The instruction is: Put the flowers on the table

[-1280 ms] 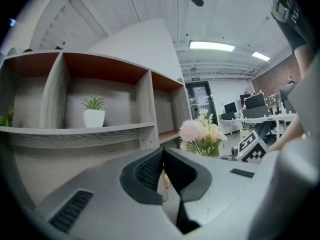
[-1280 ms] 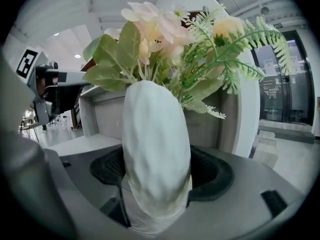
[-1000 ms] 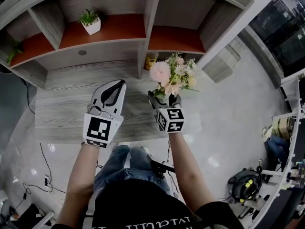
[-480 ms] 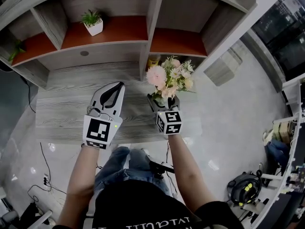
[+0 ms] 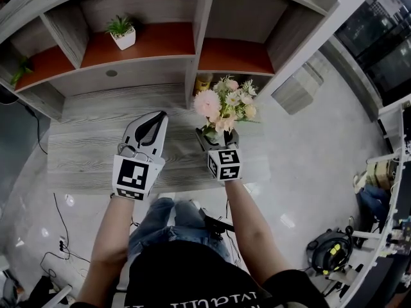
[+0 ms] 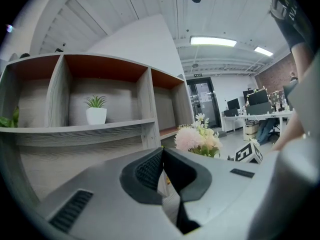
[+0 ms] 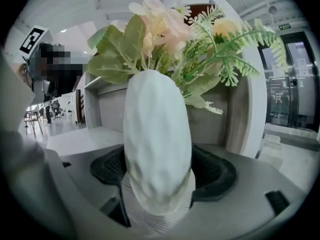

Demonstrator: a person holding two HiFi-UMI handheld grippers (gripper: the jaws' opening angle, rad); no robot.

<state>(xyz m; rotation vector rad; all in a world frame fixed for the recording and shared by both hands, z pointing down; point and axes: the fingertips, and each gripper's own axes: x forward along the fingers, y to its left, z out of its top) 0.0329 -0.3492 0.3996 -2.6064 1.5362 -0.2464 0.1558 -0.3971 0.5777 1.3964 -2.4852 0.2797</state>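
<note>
A white vase (image 7: 156,149) of pink and cream flowers (image 5: 223,102) stands upright between the jaws of my right gripper (image 5: 216,136), which is shut on it. The bouquet (image 7: 170,34) rises above the vase mouth. The vase hangs over the right part of the grey wooden table (image 5: 83,140); whether its base touches the top is hidden. My left gripper (image 5: 154,119) hovers over the table's middle, jaws shut with nothing between them. The flowers (image 6: 197,140) show to its right in the left gripper view.
A shelf unit with red-brown boards (image 5: 148,40) backs the table. A small potted plant (image 5: 121,29) stands on its left shelf, also seen as the potted plant (image 6: 96,110). A yellow jar (image 5: 204,82) sits low in the shelf behind the flowers. Shiny floor (image 5: 308,153) lies right.
My right gripper has carried the vase of flowers a little to the left and toward the shelf. The left gripper has stayed in place.
</note>
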